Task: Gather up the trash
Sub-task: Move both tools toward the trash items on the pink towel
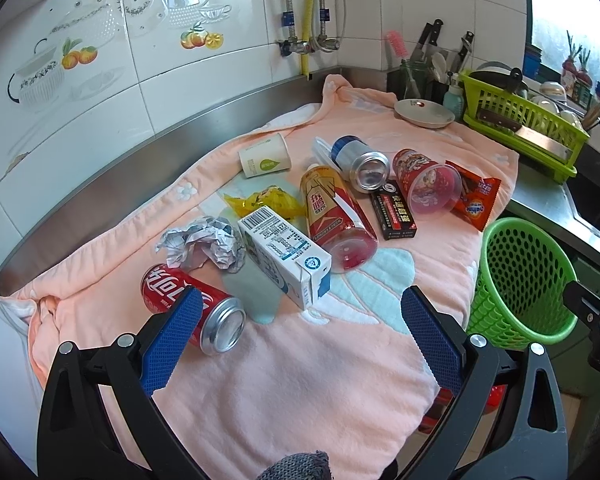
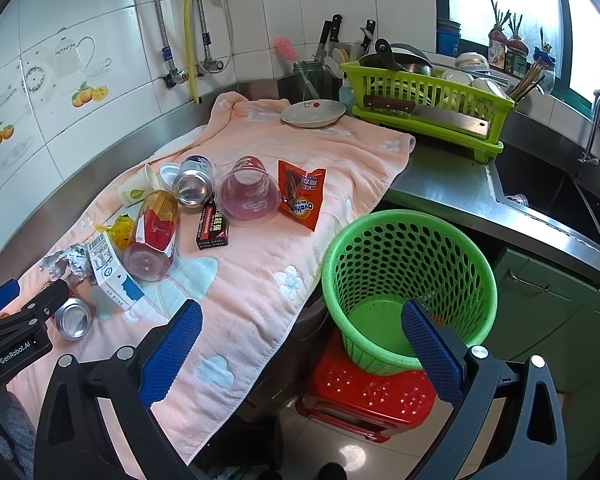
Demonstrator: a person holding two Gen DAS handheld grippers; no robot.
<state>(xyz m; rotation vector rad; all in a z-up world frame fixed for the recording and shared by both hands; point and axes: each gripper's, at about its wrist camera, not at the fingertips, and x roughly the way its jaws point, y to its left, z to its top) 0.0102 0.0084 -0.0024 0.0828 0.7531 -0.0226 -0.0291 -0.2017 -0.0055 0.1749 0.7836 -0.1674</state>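
Note:
Trash lies on a peach towel [image 1: 300,380]: a red cola can [image 1: 180,300], a crumpled paper [image 1: 202,244], a white milk carton [image 1: 284,256], a red-and-gold bottle [image 1: 336,220], a silver can [image 1: 360,164], a paper cup [image 1: 265,156], a yellow wrapper [image 1: 268,202], a black box [image 1: 394,210], a clear red cup [image 1: 426,186] and an orange sachet [image 1: 474,196]. My left gripper [image 1: 302,340] is open and empty, its left pad just in front of the cola can. My right gripper [image 2: 302,344] is open and empty, above the green mesh basket [image 2: 408,280].
The basket stands on a red stool [image 2: 368,396] beside the counter edge. A plate [image 2: 314,114], a green dish rack [image 2: 428,100] with a cleaver, and a knife block sit at the back. A steel sink [image 2: 548,196] lies to the right.

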